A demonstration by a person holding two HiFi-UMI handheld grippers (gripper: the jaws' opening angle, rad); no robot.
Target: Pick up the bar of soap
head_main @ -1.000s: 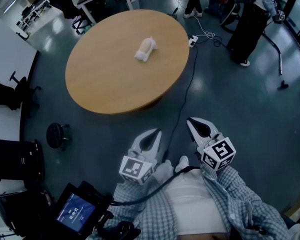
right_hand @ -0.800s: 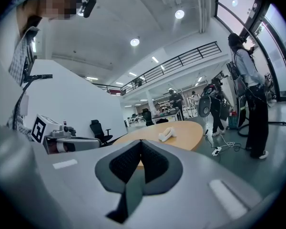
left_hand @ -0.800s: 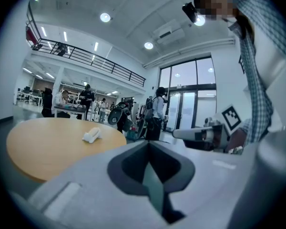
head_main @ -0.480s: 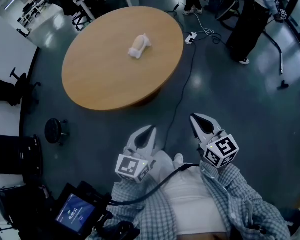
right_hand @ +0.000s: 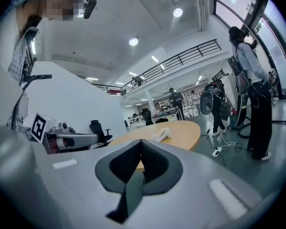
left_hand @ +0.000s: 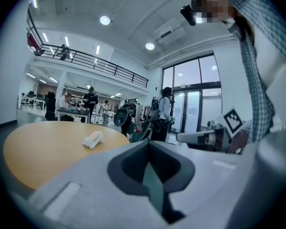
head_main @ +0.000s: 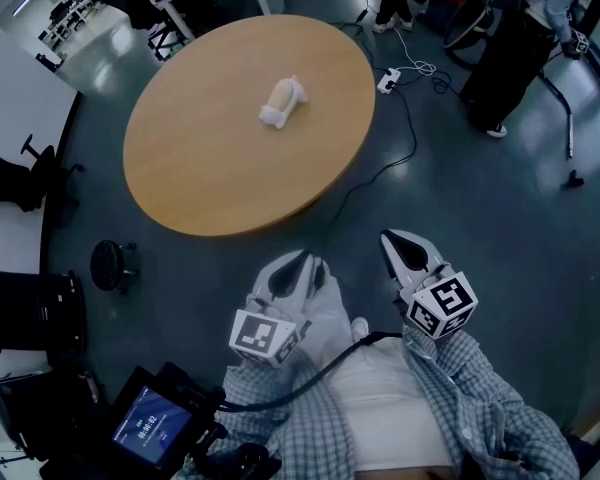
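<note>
The person wears a blue-and-white checked shirt (head_main: 485, 413) with long sleeves, open over a white top (head_main: 390, 398), and a white shoe (head_main: 361, 325) shows below. The left gripper (head_main: 304, 257) and right gripper (head_main: 389, 236) are pale grey, wedge-shaped shells with dark textured pads lining the jaws. Each carries a white cube (head_main: 440, 306) printed with black square markers. A black cable (head_main: 310, 373) crosses the white top.

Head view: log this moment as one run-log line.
bar of soap: on round table, untouched | left gripper: shut, empty | right gripper: shut, empty
</note>
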